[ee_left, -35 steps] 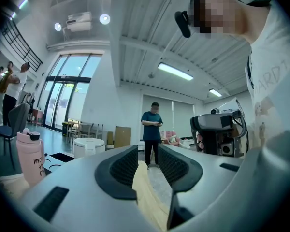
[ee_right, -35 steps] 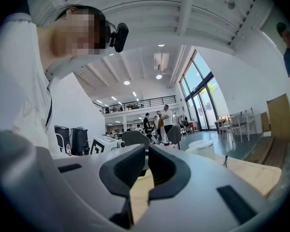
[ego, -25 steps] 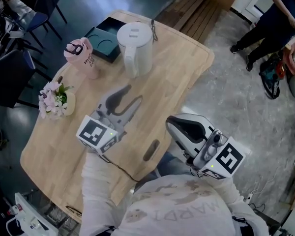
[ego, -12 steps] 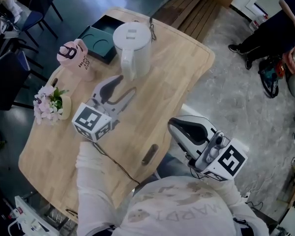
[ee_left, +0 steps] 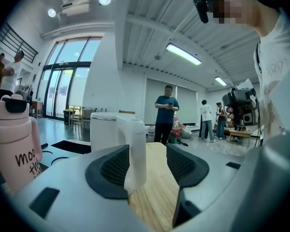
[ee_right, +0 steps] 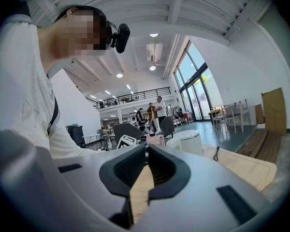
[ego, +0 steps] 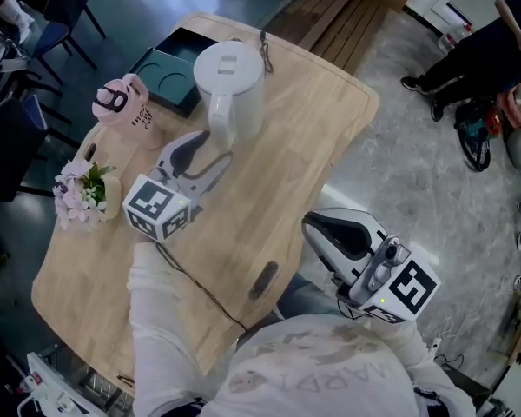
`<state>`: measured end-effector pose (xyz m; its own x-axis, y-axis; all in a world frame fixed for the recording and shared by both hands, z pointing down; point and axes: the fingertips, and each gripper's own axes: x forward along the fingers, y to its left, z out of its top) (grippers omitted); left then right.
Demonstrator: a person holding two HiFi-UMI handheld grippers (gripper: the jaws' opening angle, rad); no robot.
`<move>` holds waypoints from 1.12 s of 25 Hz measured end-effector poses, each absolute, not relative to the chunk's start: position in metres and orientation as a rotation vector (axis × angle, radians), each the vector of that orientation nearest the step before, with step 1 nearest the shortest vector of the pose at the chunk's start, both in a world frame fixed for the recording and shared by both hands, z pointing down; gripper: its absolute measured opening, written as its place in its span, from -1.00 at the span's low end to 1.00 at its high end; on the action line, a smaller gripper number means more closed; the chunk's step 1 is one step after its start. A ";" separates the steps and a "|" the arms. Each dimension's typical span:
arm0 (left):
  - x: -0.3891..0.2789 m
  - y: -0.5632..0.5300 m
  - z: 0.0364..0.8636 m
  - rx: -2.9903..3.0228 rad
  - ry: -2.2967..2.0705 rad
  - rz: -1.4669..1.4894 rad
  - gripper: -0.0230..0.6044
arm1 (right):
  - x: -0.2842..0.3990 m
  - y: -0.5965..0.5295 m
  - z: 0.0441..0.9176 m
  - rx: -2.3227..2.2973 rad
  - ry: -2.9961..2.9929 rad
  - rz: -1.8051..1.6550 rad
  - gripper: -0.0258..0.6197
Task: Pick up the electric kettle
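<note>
Head view: the white electric kettle [ego: 233, 81] stands at the far end of the wooden table [ego: 317, 115]; the left gripper [ego: 210, 146] lies just below it and points toward 1 o'clock, its jaws either side of the kettle's handle [ego: 219, 127]; the right gripper [ego: 317, 228] hangs off the table's edge at 5 o'clock from the kettle, well apart. A second ago the left gripper was further back on the table with its jaws narrower; the right one sits about where it was. One kettle, one pink bottle [ego: 120, 104] at 9 o'clock from it, one dark tray [ego: 169, 72], one bunch of flowers [ego: 80, 194], two grippers.

Left gripper view: the jaws are opening; the handle [ee_left: 135, 149] stands between them, close against the left pad, not pinched; the gripper [ee_left: 147, 156] is released.

Right gripper view: the right gripper [ee_right: 146, 166] is clenched on nothing; the kettle [ee_right: 186, 141] shows beyond at 1 o'clock.
</note>
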<state>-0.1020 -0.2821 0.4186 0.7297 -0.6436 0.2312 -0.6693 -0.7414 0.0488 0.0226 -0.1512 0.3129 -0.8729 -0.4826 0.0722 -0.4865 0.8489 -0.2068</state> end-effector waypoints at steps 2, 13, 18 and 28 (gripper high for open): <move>-0.102 -0.287 0.423 2.806 -1.054 0.319 -0.22 | 0.023 -0.154 0.314 0.789 -2.998 0.347 -0.83; -0.095 -0.303 0.444 2.883 -0.872 0.411 -0.22 | 0.028 -0.167 0.331 0.802 -2.956 0.380 -0.83; -0.090 -0.311 0.448 2.913 -0.776 0.416 -0.22 | 0.034 -0.172 0.337 0.813 -2.938 0.398 -0.83; -0.075 -0.314 0.458 2.952 -0.559 0.453 -0.22 | 0.038 -0.182 0.344 0.813 -2.917 0.412 -0.83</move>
